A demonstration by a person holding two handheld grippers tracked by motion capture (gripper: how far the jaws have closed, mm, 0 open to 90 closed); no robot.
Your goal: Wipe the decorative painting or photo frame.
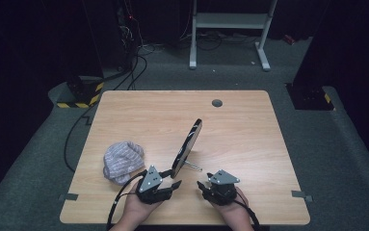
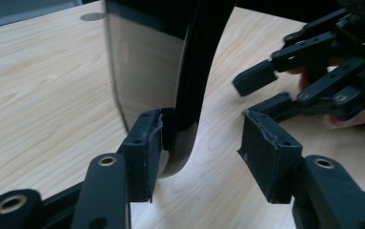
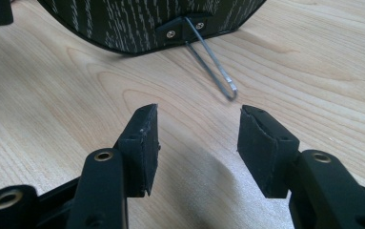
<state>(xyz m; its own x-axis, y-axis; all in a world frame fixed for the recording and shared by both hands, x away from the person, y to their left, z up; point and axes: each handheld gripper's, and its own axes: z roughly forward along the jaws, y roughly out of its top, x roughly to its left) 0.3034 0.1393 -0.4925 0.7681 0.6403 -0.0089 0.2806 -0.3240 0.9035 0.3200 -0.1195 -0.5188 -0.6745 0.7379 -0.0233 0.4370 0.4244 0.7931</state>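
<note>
I hold both claws low at the near edge of the wooden table. My left claw is wide; the bottom rim of a tilted round mirror sits between its jaws, touching the left pad while the right pad stands apart from it. My right claw is wide too, with nothing in it, resting just above the bare wood beside the mirror. In the right gripper view I see the mirror's dark back and its thin wire stand touching the table. To the left of the mirror lies a striped cloth, bunched up. Farther off, near the far edge, there is a small grey round cap in the table.
</note>
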